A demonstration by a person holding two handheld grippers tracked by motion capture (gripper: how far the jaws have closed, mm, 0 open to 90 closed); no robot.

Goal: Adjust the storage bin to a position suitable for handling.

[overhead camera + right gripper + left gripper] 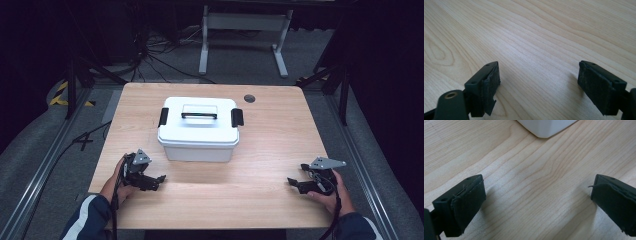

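**Both grippers wide, box untouched**

The white lidded box [198, 131] sits mid-table. Left gripper [156, 181] lies near its front-left corner, right gripper [295, 183] well off its front-right; both gape, empty. Risk: a one-sided push could skid the box off line

Right claw [537, 86] is seen spread wide, nothing gripped between its black pads [596, 87]; bare wood-grain counter [536, 32] is seen beneath.

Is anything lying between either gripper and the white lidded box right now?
Nothing visible does. Bare table separates the left gripper and the right gripper from the white box; both sets of jaws are open and empty.
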